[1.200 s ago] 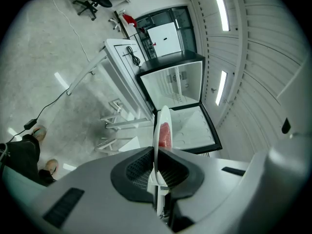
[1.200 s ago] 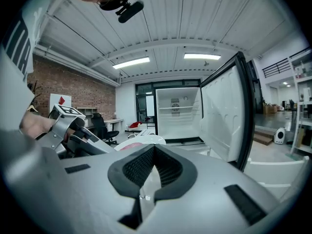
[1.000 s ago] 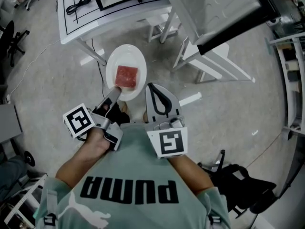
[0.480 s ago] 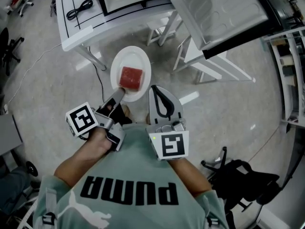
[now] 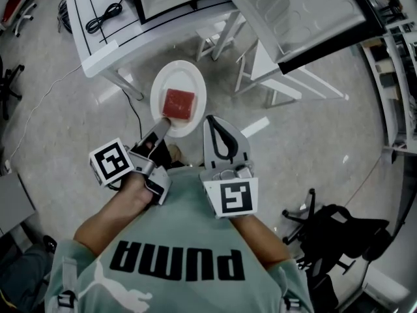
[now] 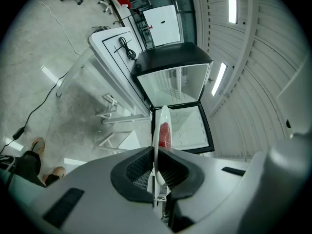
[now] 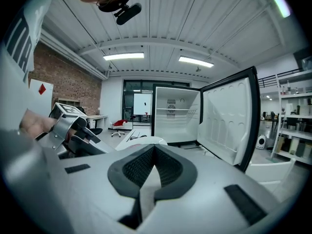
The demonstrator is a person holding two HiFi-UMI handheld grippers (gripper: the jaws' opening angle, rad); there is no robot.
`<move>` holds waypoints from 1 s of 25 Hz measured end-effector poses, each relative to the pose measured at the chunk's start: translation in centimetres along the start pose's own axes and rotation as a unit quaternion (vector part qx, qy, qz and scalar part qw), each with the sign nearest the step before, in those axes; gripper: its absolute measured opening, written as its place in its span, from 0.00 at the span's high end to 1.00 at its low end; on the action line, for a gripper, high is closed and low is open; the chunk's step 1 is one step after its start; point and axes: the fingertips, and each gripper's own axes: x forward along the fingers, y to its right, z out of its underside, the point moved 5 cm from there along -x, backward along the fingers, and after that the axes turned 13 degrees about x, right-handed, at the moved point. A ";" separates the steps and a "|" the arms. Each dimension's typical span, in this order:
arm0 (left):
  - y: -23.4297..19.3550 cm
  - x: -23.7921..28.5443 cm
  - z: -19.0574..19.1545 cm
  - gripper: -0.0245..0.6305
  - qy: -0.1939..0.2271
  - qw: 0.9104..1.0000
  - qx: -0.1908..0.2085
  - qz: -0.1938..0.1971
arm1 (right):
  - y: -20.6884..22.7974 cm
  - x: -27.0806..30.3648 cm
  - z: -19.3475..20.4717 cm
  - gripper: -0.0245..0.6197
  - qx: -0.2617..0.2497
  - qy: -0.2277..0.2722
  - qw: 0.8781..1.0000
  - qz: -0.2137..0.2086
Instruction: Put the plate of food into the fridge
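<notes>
A white plate carries a red block of food and hangs over the floor in the head view. My left gripper is shut on its near rim. In the left gripper view the plate shows edge-on between the pads, with the food on its right face. My right gripper sits just right of the plate, shut and empty. The fridge stands ahead with its door swung open to the right and its white inside bare.
A white table with a black cable stands left of the fridge. White frame legs stand under the open door. A black office chair is at the lower right, and shelving lines the right edge.
The plate and both grippers have shifted slightly right in the head view, and the table and fridge have swung as the person turns. Both grips look unchanged.
</notes>
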 end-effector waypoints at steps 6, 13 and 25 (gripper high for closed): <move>-0.1 -0.3 -0.3 0.93 0.001 1.000 -0.003 0.005 | -0.4 0.1 0.0 0.95 0.004 0.000 1.000 0.003; -0.5 0.7 -0.9 0.93 0.014 1.000 -0.003 -0.011 | 1.0 1.6 0.0 0.95 0.019 0.000 1.000 -0.016; 1.1 5.8 -1.4 0.93 0.051 0.998 -0.003 -0.035 | 6.9 5.0 -1.6 0.95 0.026 -0.006 0.998 -0.054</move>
